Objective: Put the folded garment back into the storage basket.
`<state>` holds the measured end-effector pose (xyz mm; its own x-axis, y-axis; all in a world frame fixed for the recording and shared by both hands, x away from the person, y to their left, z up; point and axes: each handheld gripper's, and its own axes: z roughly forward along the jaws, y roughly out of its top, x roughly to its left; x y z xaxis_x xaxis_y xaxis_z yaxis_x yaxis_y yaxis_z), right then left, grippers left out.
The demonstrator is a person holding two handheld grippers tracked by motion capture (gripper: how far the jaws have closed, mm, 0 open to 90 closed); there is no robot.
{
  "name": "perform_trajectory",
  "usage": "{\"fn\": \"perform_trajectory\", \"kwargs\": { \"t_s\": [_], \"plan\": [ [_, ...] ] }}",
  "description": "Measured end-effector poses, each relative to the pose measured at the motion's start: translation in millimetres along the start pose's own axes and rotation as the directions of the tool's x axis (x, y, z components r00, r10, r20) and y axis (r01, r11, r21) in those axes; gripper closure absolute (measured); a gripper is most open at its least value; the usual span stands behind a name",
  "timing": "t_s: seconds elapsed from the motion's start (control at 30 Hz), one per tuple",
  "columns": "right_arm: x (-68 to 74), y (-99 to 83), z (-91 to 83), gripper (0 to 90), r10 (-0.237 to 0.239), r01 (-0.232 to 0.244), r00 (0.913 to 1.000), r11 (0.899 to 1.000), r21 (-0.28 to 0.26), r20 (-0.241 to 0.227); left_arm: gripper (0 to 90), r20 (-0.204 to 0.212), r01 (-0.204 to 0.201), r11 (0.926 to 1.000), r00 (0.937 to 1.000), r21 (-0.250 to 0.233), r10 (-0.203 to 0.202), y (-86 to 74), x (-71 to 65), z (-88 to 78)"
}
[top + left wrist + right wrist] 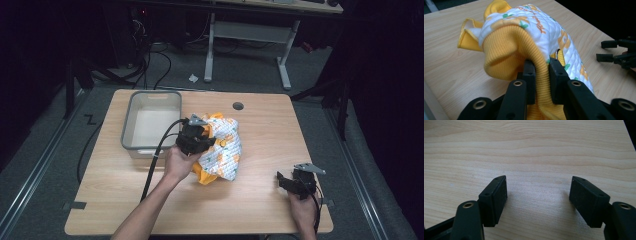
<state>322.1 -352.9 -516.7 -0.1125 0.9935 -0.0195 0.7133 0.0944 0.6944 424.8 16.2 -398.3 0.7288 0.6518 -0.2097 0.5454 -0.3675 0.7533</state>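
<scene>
Yellow ribbed cuff of the quilted garment (529, 37) sits pinched in my left gripper (541, 75) — right gripper (537, 195) rests low, jaws wide, nothing held.

We seem to be in a lab or test room rather than a home: a bare wooden table (260, 200) stands on grey carpet (240, 70), loose black cables (155, 65) trail across the floor beyond its far edge, and a white-legged desk (250, 35) (its top barely visible) waits in the dark behind.
</scene>
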Motion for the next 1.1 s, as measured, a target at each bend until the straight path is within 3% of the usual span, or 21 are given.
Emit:
{"fn": "perform_trajectory", "kwargs": {
  "t_s": [0.17, 0.5, 0.77, 1.1],
  "plan": [
    [-0.1, 0.0, 0.0, 31.0, -0.001, 0.001, 1.0000, 1.000, 0.000, 0.000, 77.7, 0.012, 0.017, 0.9997, 0.9998, -0.016, -0.017, 1.3, 4.6, -7.3],
    [0.1, -0.1, -0.1, 31.0, 0.001, -0.001, 1.0000, 1.000, 0.000, 0.000, 77.8, -0.006, 0.001, 0.9990, 1.0000, -0.045, -0.002, 13.0, 5.0, -22.8],
    [0.0, -0.1, -0.1, 31.0, -0.001, 0.001, 1.0000, 1.000, 0.000, 0.001, 77.8, -0.007, 0.049, 0.9968, 0.9987, -0.063, -0.050, 12.1, 24.9, -45.5],
    [0.0, -0.1, 0.0, 30.9, 0.000, 0.000, 1.0000, 1.000, 0.000, 0.001, 77.7, -0.021, 0.064, 0.9946, 0.9976, -0.082, -0.066, 19.4, 44.6, -71.6]
  ]
}}
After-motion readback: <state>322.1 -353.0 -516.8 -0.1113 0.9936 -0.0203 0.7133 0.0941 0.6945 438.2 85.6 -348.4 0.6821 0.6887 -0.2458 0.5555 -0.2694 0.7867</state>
